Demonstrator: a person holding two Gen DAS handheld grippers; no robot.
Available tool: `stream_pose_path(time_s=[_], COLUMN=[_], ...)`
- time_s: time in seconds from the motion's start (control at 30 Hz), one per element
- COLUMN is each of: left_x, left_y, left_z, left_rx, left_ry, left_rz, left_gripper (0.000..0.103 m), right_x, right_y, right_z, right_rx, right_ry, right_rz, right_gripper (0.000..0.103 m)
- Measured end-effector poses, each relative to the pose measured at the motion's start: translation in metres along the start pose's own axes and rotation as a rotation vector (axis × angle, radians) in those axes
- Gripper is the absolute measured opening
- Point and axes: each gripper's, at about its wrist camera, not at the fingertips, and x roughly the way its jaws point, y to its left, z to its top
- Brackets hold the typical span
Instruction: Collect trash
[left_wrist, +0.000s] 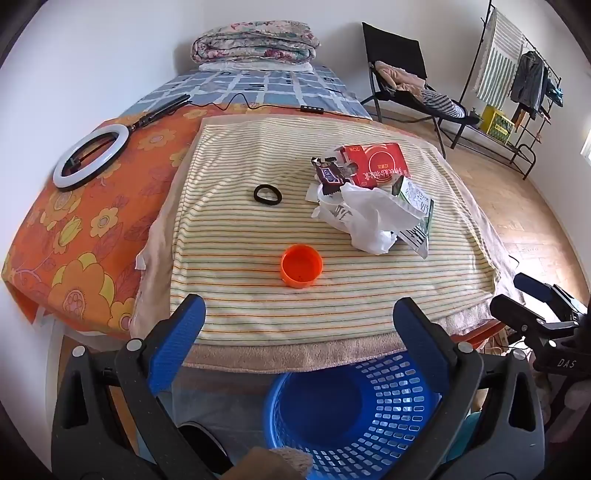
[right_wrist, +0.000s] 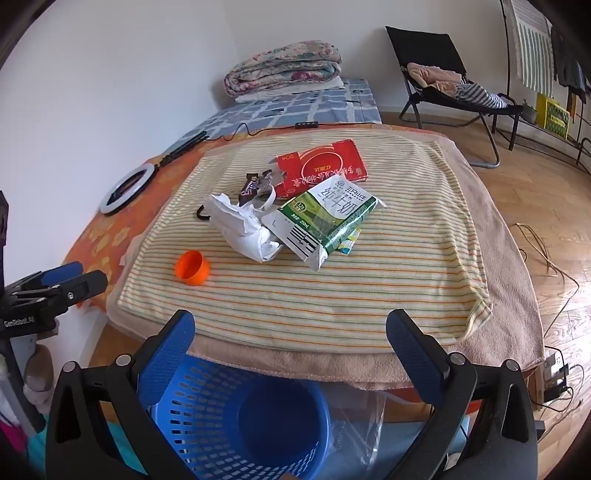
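Note:
On the striped towel (left_wrist: 258, 306) (right_wrist: 369, 295) lie an orange cap (left_wrist: 301, 266) (right_wrist: 192, 267), crumpled white paper (left_wrist: 364, 218) (right_wrist: 243, 229), a green milk carton (right_wrist: 327, 218) (left_wrist: 417, 218), a red box (left_wrist: 376, 164) (right_wrist: 321, 166), a candy wrapper (left_wrist: 330, 175) (right_wrist: 255, 186) and a black hair tie (left_wrist: 267, 194) (right_wrist: 201, 214). A blue basket (left_wrist: 351, 417) (right_wrist: 240, 413) stands on the floor below the near edge. My left gripper (left_wrist: 299, 350) and right gripper (right_wrist: 291, 362) are both open and empty, held above the basket, short of the towel.
A ring light (left_wrist: 90, 155) (right_wrist: 127, 188) lies on the orange flowered sheet (left_wrist: 85, 240) at left. A folded quilt (left_wrist: 255, 40) sits at the far end. A black chair (left_wrist: 402, 77) and a clothes rack (left_wrist: 517, 81) stand at right. Cables (right_wrist: 546, 258) lie on the wood floor.

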Motion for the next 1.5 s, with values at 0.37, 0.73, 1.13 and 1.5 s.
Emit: stream_pose_path(time_s=[0.37, 0.73, 1.13, 1.5], left_x=[0.007, 0.008, 0.01, 0.012], left_y=[0.002, 0.004, 0.004, 0.004], left_z=[0.001, -0.002, -0.003, -0.005], left_rx=[-0.005, -0.02, -0.024, -0.029], left_ry=[0.024, 0.019, 0.021, 0.025], left_rz=[-0.016, -0.019, -0.017, -0.019], left_gripper=[0.103, 0.103, 0.103, 0.103], right_x=[-0.004, -0.001, 0.001, 0.0], right_y=[0.008, 0.002, 0.001, -0.001], right_z=[-0.001, -0.001, -0.002, -0.003], right_rx=[-0.005, -0.006, 0.006, 0.009], right_ry=[-0.01, -0.008, -0.007, -0.005], right_rz=[-0.007, 0.002, 0.005, 0.006], right_gripper=[0.102, 0.103, 0.103, 0.103])
